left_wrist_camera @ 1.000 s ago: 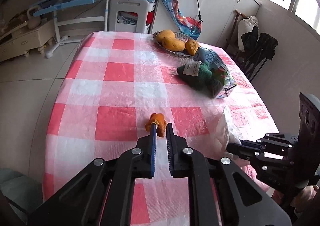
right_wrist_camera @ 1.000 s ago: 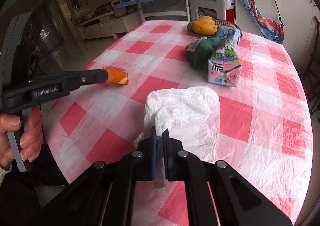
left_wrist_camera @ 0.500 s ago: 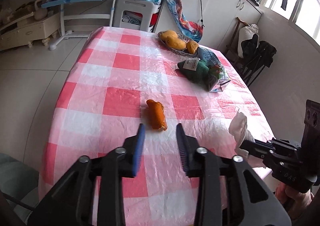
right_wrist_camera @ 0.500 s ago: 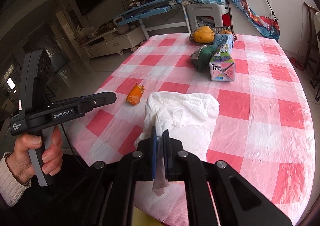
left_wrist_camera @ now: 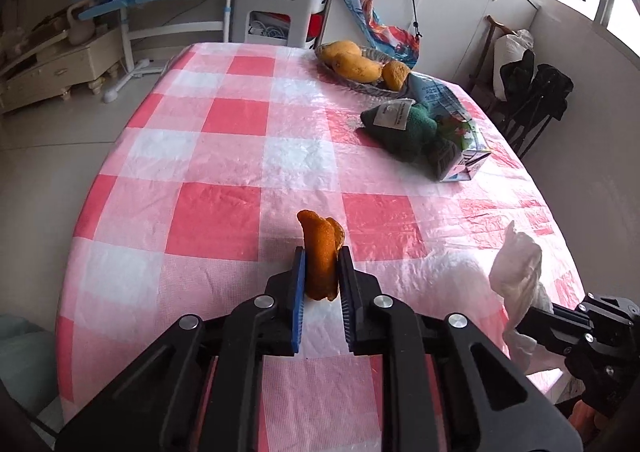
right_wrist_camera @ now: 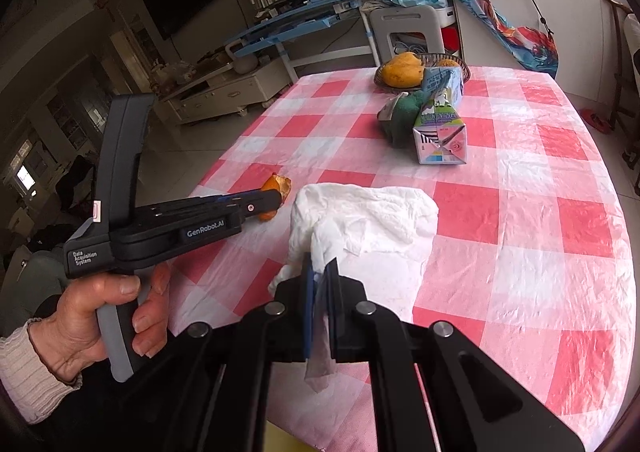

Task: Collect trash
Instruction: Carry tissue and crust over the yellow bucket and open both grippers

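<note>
Curled orange strip of fruit peel [left_wrist_camera: 321,264] — the left gripper [left_wrist_camera: 321,272] has it, jaws just closed in, blue pads pinching its lower half while the top pokes free above them, over the pink-and-white checked plastic tablecloth [left_wrist_camera: 224,156] near the front edge. At three o'clock of it, the right gripper [right_wrist_camera: 320,284] has its jaws pressed together on a twist of crumpled white paper tissue [right_wrist_camera: 360,220], the bulk of it billowing loose beyond the pads. Out at one o'clock lie a tipped blue-green drink carton [left_wrist_camera: 460,140] and a dark green cloth bundle [left_wrist_camera: 408,128]; further back, a basket of yellow mangoes [left_wrist_camera: 356,64]. The risk, I'd say: the peel is gripped low and looks slick, so a quick swing could let it slide out. The tissue hangs by a thin corner, which might tear or drag.
</note>
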A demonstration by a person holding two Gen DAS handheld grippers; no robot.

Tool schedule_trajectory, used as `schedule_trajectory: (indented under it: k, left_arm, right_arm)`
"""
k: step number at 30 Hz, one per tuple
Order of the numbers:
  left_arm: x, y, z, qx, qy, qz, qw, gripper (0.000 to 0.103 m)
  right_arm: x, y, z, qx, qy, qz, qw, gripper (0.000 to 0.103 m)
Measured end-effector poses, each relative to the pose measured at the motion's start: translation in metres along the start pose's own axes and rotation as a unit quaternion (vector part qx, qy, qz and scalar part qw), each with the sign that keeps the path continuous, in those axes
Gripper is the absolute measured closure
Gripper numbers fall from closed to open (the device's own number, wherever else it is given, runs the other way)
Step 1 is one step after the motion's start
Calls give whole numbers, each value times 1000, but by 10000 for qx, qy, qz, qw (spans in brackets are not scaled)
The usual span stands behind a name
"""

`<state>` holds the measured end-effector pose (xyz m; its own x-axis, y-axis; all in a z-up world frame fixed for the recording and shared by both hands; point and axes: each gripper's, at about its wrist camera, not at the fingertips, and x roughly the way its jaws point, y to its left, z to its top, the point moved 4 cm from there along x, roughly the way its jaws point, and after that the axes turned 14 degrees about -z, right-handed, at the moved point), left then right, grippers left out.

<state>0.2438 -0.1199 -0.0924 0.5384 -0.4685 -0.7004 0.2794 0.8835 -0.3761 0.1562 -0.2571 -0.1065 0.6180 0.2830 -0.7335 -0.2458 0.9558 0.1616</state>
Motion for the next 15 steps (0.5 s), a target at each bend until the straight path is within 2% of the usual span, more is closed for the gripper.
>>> schedule_trajectory:
  k: [8, 15]
  left_arm:
    - [-76, -29, -15, 254, -798, -182, 9963, 88]
    - [-111, -41, -61, 193, -930, -201, 9953, 88]
  right_arm:
    - [-37, 16, -3, 2, -520, 359, 9980, 97]
    - [-59, 43, -32, -100, -544, 570, 9968, 97]
